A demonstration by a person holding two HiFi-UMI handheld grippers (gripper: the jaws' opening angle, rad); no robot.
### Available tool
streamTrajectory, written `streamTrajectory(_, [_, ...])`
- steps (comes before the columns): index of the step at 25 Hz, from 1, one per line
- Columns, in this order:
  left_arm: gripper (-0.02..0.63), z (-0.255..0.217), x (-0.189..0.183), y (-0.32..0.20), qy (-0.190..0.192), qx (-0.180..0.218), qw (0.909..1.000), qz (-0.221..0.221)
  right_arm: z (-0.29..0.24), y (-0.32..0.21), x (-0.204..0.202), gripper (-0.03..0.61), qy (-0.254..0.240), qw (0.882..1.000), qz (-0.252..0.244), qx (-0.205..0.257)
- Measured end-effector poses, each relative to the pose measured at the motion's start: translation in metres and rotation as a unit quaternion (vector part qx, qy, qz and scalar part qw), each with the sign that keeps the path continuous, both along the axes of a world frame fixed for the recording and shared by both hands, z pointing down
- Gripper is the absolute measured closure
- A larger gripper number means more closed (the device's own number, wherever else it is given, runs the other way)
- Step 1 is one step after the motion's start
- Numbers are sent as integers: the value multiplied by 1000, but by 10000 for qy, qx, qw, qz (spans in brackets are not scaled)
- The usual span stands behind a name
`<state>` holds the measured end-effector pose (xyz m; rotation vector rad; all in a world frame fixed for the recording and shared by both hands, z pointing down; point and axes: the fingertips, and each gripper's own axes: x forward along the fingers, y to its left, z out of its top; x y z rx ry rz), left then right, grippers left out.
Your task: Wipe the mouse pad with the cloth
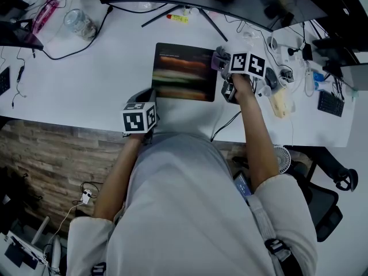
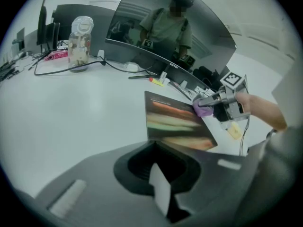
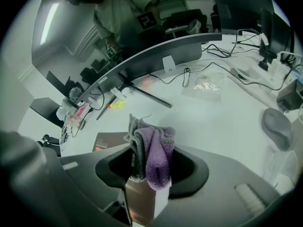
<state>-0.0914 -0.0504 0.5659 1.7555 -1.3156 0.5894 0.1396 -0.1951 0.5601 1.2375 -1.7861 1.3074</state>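
White counter [image 1: 92, 79] carries the pad [image 1: 184, 72] before a curved monitor [image 2: 165, 32]. Right gripper [image 3: 144, 183] fingers clamp the cloth [image 3: 154, 150] at the pad's right edge; left gripper [image 2: 161, 193] fingers together, empty.

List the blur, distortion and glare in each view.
Head view: flat, even light on the white desk; the mouse pad has crisp edges, though its print looks streaky. Left gripper view: fisheye bows the desk, corners go black, and the left gripper close up is soft. Right gripper view: same bowing; a light strip reflects in the monitor; the cloth is sharp.
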Motion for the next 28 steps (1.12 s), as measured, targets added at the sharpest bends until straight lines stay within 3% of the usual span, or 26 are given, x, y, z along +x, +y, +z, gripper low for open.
streamTrajectory(8, [614, 0, 1, 0, 47, -20, 10000, 2, -3, 5, 20, 388, 361, 9993, 67, 95])
streamTrajectory(13, [614, 0, 0, 1, 47, -22, 10000, -2, -7, 12, 11, 388, 257, 9996, 17, 111])
streamTrajectory(28, [614, 0, 1, 1, 75, -45, 10000, 0, -15, 39, -76, 388, -587, 9971, -474, -13])
